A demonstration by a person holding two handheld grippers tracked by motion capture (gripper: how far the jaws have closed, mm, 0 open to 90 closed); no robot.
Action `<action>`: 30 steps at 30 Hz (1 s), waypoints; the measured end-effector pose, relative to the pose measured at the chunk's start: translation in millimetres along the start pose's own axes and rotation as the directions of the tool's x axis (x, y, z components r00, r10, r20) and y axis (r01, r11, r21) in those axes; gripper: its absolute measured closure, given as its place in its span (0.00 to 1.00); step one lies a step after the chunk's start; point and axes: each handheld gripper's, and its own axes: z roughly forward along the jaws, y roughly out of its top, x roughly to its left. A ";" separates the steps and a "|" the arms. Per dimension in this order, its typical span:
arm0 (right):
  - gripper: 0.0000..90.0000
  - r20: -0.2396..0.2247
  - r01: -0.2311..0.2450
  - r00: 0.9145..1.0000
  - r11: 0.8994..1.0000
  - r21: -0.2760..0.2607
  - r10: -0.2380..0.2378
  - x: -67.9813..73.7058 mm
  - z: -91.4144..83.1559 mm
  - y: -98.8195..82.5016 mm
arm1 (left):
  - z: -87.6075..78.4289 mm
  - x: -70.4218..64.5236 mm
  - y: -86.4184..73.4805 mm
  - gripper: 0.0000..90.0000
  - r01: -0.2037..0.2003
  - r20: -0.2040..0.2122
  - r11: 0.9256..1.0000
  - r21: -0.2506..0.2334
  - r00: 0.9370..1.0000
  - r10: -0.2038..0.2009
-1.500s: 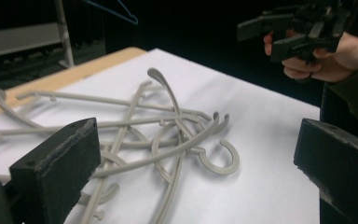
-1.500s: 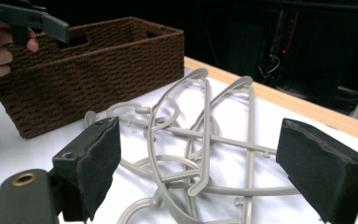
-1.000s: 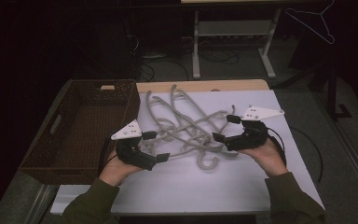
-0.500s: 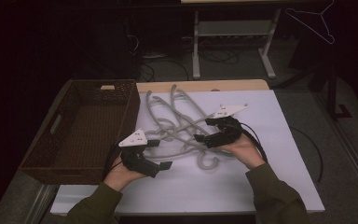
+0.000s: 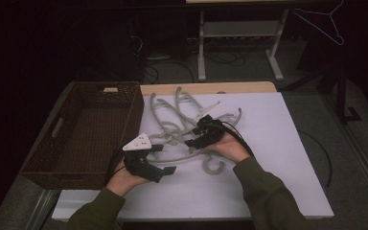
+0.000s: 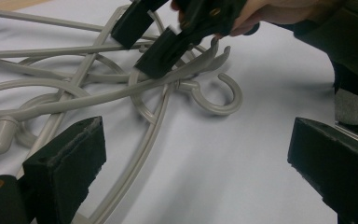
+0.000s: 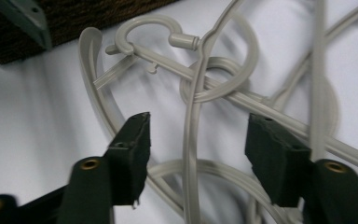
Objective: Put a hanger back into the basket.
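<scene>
Standing at the left of the table, the basket (image 5: 84, 129) is empty and open-topped, seemingly set there to take the hangers (image 5: 182, 122), which lie in a grey tangle on the white sheet (image 5: 278, 163) just right of it, hooks and arms threaded through one another. The left gripper (image 5: 165, 160) sits near the person at the tangle's near-left edge, its jaws wide with nothing between them, as the left gripper view confirms; it looks parked close by so it can steady or catch a hanger once one is freed. Further right, the right gripper (image 5: 191, 141) reaches into the middle of the pile, pointing left toward the basket. Its jaws have just been closing and now stand about half open, straddling a thin hanger arm (image 7: 191, 140) without the pads pressing on it yet. That hold is probably chosen because this arm crosses over the others, so lifting it may pull one hanger clear of the knot.
</scene>
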 end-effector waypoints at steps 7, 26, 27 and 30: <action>0.55 -0.011 0.044 0.999 0.995 0.085 -0.043 -1.2 26.4 10.8 | 0.5 0.6 -0.4 0.04 0.000 0.003 1.000 0.006 1.000 0.000; 0.79 -0.003 0.050 0.999 0.976 0.212 -0.051 -4.1 53.2 19.7 | -0.9 1.3 0.1 0.05 0.002 0.007 1.000 0.001 1.000 -0.002; 0.81 -0.003 0.052 0.999 0.976 0.210 -0.052 -4.1 53.3 19.7 | -1.0 1.2 0.1 0.05 0.003 0.007 1.000 0.001 1.000 -0.003; 0.86 -0.014 0.048 0.999 0.976 0.211 -0.046 -4.2 53.3 19.4 | -0.9 1.3 0.1 0.05 0.003 0.009 1.000 0.002 1.000 -0.003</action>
